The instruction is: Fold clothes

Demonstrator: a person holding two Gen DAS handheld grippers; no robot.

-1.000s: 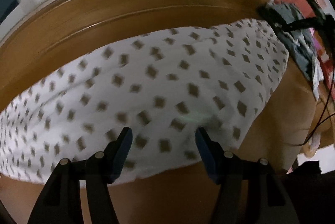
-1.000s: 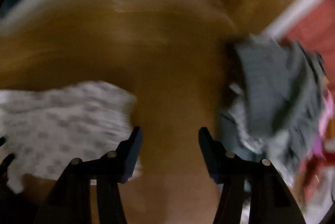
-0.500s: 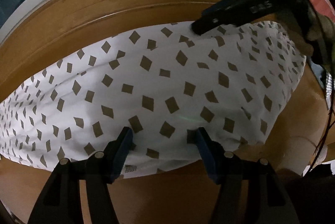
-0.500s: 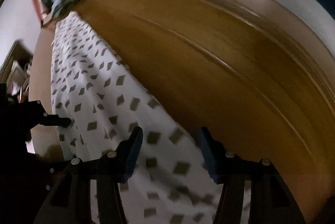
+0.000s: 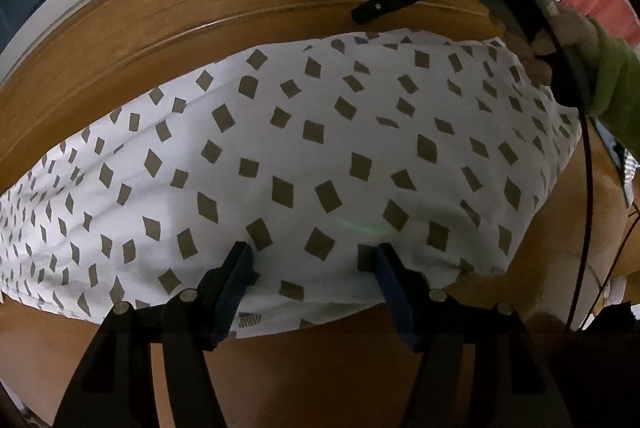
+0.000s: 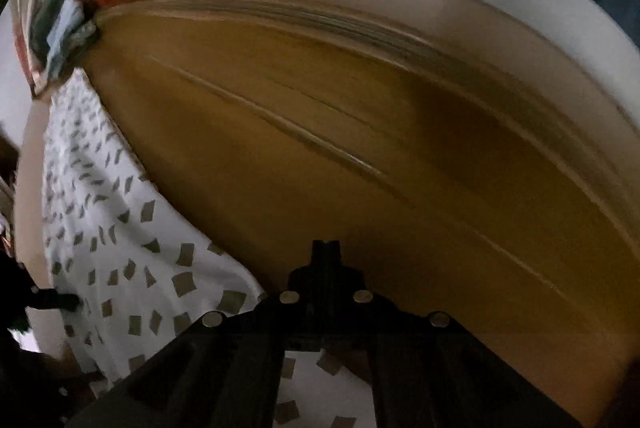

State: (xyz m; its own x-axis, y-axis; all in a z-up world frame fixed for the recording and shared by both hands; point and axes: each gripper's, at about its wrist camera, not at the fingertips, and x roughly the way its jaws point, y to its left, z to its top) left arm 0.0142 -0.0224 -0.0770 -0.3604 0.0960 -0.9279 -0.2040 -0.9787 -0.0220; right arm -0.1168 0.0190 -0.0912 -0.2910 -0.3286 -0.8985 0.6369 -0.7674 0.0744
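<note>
Left gripper (image 5: 314,274) spread wide over white diamond-print garment (image 5: 304,163); right gripper (image 6: 326,248) fingers closed together, empty.

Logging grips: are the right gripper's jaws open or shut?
Shut: the right gripper has its fingers pressed together above the table.

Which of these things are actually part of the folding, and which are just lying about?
Part of the job:
- white patterned garment
- left hand-held gripper, open
- right hand-held gripper, shut

Just lying about:
- pile of clothes
- wooden table
</note>
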